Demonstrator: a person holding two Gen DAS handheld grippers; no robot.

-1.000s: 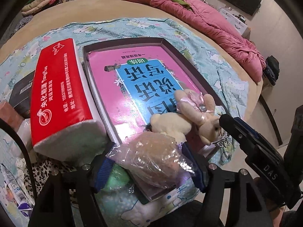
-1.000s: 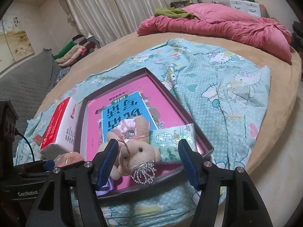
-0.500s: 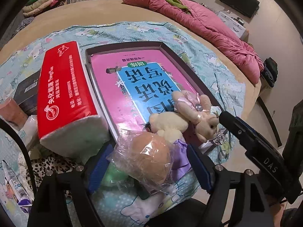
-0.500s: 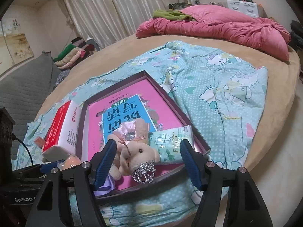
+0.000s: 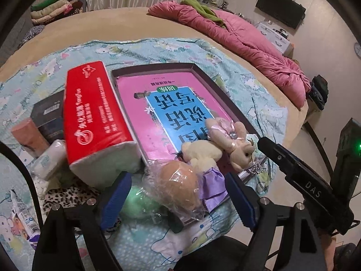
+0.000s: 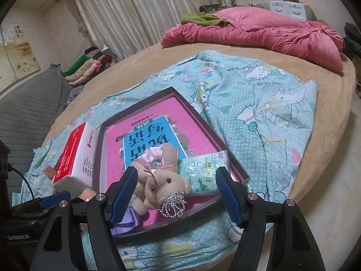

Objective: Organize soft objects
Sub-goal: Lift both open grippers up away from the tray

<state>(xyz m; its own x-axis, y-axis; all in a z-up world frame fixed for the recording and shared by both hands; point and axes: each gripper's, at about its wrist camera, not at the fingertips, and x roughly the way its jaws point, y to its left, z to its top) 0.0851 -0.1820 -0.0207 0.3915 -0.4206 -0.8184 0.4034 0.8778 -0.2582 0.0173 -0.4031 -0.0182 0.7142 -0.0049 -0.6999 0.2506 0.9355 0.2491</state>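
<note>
Plastic-wrapped bun point(image 5: 180, 184) at tray point(image 5: 216, 88) near edge: left gripper point(image 5: 178, 201) jaws opening around it, untouched; right gripper point(image 6: 177, 197) spread. Withdraw straight, avoiding wrapper snag.

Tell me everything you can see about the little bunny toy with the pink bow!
The bunny toy is a small plush with pale beige fur, long ears, a dark bead eye and a stitched nose. A shiny pink bow with a round gem sits by its ears, and it wears a purple dress. It lies on its side in the near end of the dark tray, on the pink book. A silver tiara rests against its face, and a green packet lies beside it.
</note>
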